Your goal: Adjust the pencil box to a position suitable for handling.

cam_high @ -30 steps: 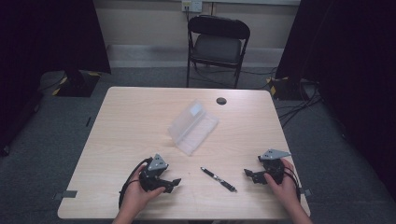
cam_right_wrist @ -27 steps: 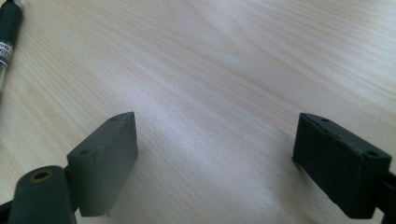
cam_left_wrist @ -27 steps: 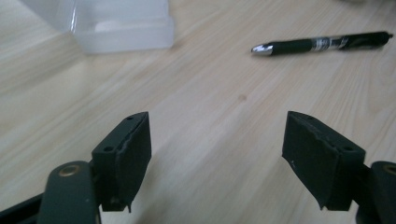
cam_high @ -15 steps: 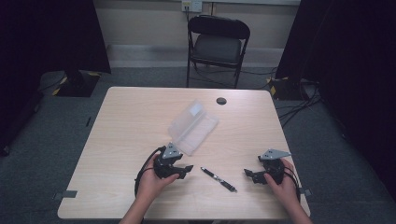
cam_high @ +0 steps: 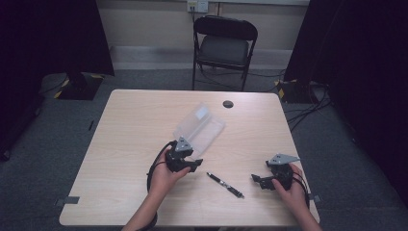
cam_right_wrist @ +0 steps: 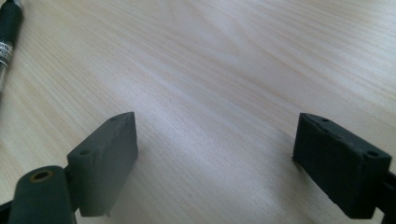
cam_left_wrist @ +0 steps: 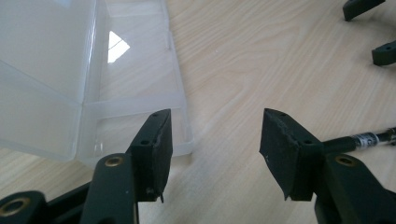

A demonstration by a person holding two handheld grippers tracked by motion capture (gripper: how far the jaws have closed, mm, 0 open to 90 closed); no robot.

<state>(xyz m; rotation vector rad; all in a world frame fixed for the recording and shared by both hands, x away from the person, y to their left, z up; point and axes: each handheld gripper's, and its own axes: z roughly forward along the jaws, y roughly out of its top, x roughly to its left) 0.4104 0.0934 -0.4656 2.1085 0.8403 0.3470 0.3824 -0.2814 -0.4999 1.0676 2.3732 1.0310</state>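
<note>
From above, a person is sitting at a wooden table [cam_high: 125,144], holding the left gripper [cam_high: 195,165] just near of a clear plastic box [cam_high: 199,127] and the right gripper [cam_high: 256,180] at the near right. A black pen [cam_high: 225,185] is lying between them.

Along the left gripper [cam_left_wrist: 212,149], the jaws are standing wide apart, holding nothing; the box [cam_left_wrist: 70,79] is lying open at the left, the pen [cam_left_wrist: 369,138] poking out at the right, its label print too small to read.

Along the right gripper [cam_right_wrist: 215,163], the jaws are gaping over bare wood, the pen [cam_right_wrist: 7,32] at the far left.

Your surface [cam_high: 125,144] is pale wood-grain; the box [cam_high: 199,127] is clear plastic (slightly frosted), the pen [cam_high: 225,185] black with a white-printed band, both tools' jaws matte black.
</note>
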